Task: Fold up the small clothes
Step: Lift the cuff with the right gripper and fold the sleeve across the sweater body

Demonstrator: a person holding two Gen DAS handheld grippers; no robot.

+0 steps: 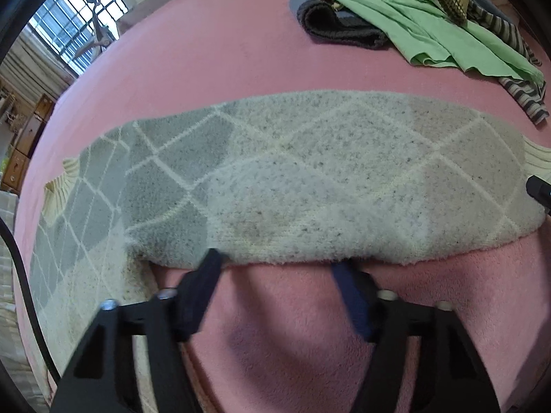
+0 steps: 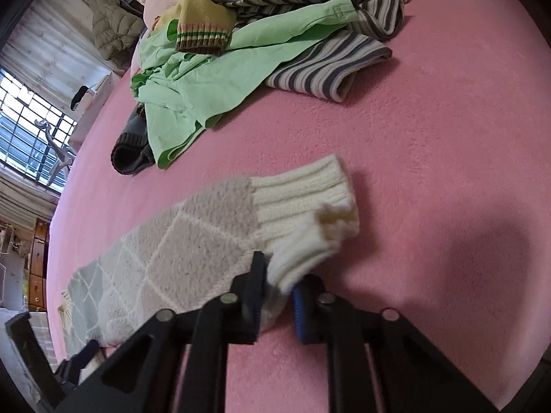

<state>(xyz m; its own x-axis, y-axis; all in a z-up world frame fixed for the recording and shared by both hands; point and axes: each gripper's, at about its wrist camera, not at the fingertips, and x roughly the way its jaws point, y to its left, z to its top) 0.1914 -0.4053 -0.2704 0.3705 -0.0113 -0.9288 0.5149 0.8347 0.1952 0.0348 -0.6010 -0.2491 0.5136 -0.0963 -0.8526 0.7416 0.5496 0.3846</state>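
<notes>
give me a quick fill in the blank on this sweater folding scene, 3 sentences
1. The argyle sweater lies on a ____ blanket.
2. The right gripper is shut on the sweater's cream ____.
3. In the heap behind, the small striped-cuff sock rests on a ____ garment.

Missing words: pink; cuff; green

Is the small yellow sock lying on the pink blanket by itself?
No, the yellow sock rests atop the green garment in the pile.

A fuzzy grey-and-cream argyle sweater [image 1: 310,179] lies flat across the pink bed, sleeves out left and right. Its right sleeve's cream ribbed cuff [image 2: 306,213] looks slightly lifted, perhaps pinched at its near edge.
</notes>
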